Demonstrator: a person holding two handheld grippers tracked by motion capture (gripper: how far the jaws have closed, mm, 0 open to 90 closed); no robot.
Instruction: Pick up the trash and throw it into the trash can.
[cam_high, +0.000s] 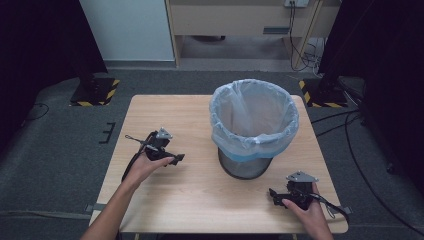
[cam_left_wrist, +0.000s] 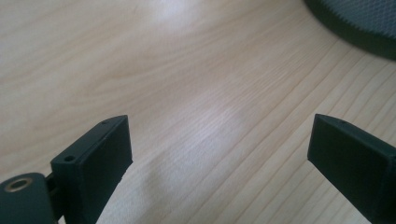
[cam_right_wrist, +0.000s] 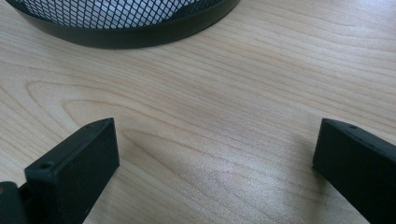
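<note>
A black wire-mesh waste basket (cam_high: 246, 162) lined with a pale blue bag (cam_high: 254, 117) stands on the right half of the wooden table (cam_high: 165, 112). My left gripper (cam_high: 175, 159) is held low over the table to the left of the basket, pointing toward it. In the left gripper view the left gripper (cam_left_wrist: 219, 126) is open over bare wood, with the basket's base (cam_left_wrist: 359, 23) at the upper right. My right gripper (cam_high: 273, 194) rests near the front right edge, pointing left. It is open with only wood between its jaws (cam_right_wrist: 217, 126), and the basket's mesh (cam_right_wrist: 126, 14) lies just ahead.
The table's front edge is close to both hands. Dark carpet surrounds the table. Black stands with yellow-striped bases (cam_high: 95, 92) sit at the back left and the back right (cam_high: 322, 95). Cables (cam_high: 350, 125) trail across the floor on the right.
</note>
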